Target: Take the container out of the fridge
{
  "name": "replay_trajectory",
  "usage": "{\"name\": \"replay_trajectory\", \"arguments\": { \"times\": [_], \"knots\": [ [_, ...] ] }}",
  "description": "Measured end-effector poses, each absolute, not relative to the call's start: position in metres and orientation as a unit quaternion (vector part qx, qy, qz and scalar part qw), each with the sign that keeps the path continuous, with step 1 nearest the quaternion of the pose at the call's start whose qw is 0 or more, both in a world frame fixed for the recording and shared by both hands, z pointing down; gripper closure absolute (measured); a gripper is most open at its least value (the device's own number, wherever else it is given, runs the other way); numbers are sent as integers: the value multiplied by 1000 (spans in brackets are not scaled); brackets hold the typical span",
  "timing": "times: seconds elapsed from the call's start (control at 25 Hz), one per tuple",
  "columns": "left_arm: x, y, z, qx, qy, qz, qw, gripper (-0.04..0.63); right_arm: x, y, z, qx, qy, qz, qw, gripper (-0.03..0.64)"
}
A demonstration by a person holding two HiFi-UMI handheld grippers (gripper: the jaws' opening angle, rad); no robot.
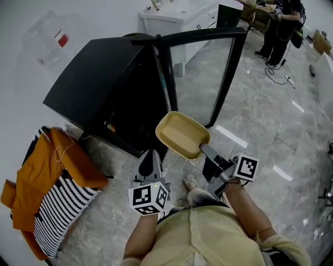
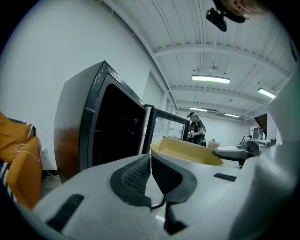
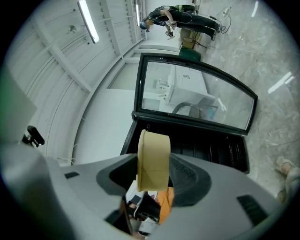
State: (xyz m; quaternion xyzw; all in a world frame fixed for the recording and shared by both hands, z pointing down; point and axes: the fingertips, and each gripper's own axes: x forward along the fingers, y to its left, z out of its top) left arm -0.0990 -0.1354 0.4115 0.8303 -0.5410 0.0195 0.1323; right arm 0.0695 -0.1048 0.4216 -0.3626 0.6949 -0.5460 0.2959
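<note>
the right gripper (image 1: 206, 151) is clamped on the container (image 1: 182, 135), a shallow yellow tub, its jaws standing fairly wide on the tub's near end. in the right gripper view the container (image 3: 153, 159) sits edge-on between the two dark pads of the right gripper (image 3: 154, 171). the tub is out of the fridge (image 1: 99, 78) and held in the air over the floor (image 1: 260, 135), just in front of the dark opening and beside the lower edge of the glass door (image 1: 203, 72), which stands swung open. its hollow faces up and looks empty.

the left gripper (image 1: 149, 163) hangs near the foot of the fridge, just left of the container and apart from it. in its own view the left gripper (image 2: 151, 173) has its jaws pressed together with nothing between them, and the container (image 2: 187, 151) shows beyond them to the right.

an orange cloth (image 1: 47, 166) and a striped cloth (image 1: 62, 208) lie piled at the floor's left edge. a white cabinet (image 1: 177, 15) stands behind the fridge, and a person (image 1: 278, 26) stands at the far right corner.
</note>
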Motion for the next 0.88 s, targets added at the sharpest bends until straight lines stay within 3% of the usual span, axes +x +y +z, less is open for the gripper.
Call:
{"name": "replay_trajectory", "arguments": {
  "times": [0.88],
  "knots": [
    [-89,-139,415,838,-527,25,135,569,70,-107,425,-363,690,-552,297,394]
  ]
}}
